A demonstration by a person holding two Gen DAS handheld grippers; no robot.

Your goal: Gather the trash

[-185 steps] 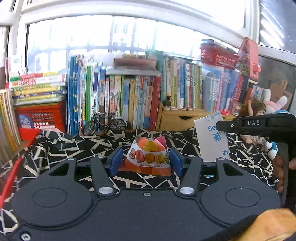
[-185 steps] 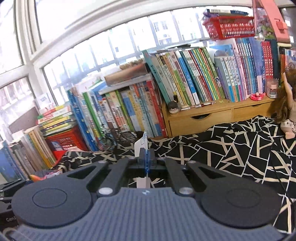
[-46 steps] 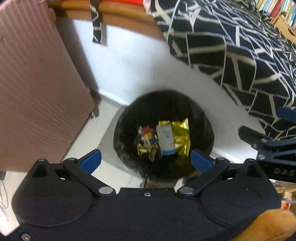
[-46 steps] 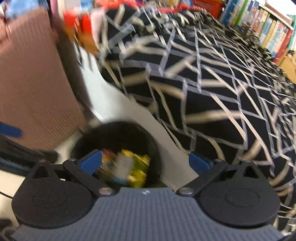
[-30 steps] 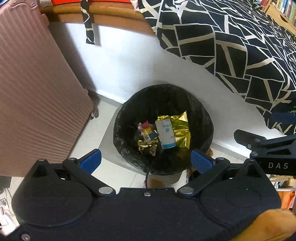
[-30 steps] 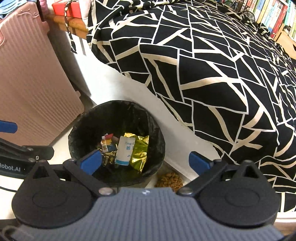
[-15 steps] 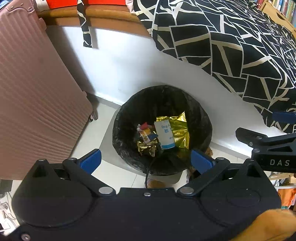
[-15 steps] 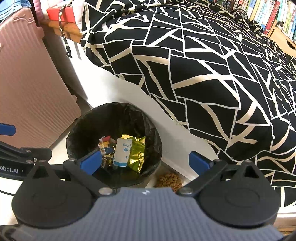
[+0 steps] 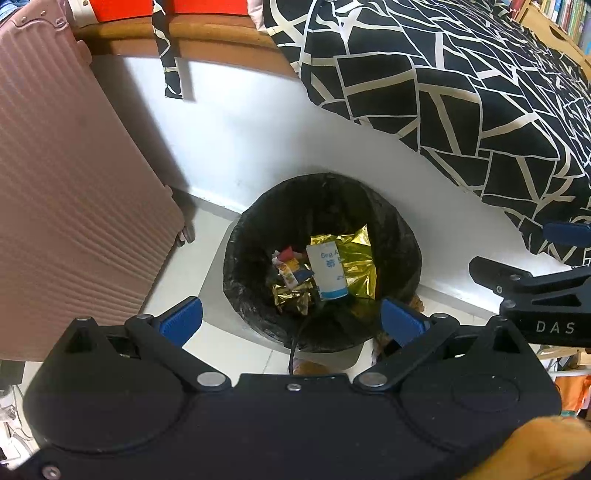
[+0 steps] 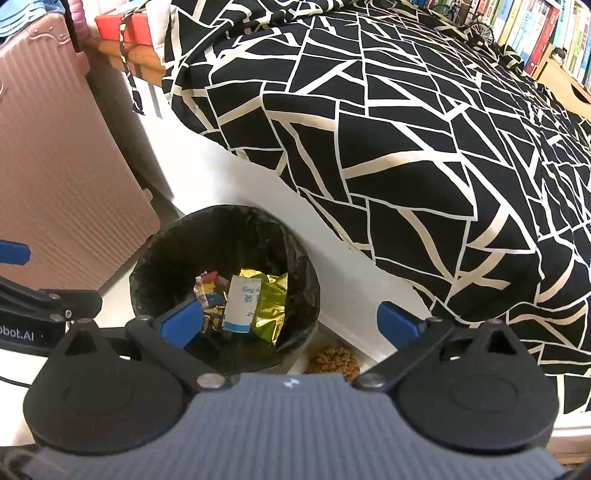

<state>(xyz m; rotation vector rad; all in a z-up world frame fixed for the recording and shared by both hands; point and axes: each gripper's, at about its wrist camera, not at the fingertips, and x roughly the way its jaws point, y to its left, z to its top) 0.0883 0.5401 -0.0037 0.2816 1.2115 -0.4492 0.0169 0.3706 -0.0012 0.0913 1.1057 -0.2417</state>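
A round bin lined with a black bag (image 9: 255,221) (image 10: 155,251) stands on the floor beside the bed. Inside it lie a white and blue paper bag (image 9: 327,271) (image 10: 240,301), a gold foil wrapper (image 9: 356,258) (image 10: 271,299) and small coloured wrappers (image 9: 290,267) (image 10: 207,286). My left gripper (image 9: 291,321) hangs open above the bin with nothing between its blue fingers. My right gripper (image 10: 288,319) is open and empty too, just above the bin's right rim. The right gripper's black arm (image 9: 535,291) shows at the right of the left wrist view.
A pink ribbed suitcase (image 9: 70,206) (image 10: 55,158) stands left of the bin. The bed with its black and white cover (image 9: 461,81) (image 10: 406,129) rises on the right. A heap of brown pellets (image 10: 336,360) lies on the floor by the bin. Books (image 10: 535,29) line the far wall.
Six seconds ago the left gripper held a macaron snack wrapper and the right held the white paper bag over the bed; both grippers now stand open over the bin. Over the last second both views shifted only slightly.
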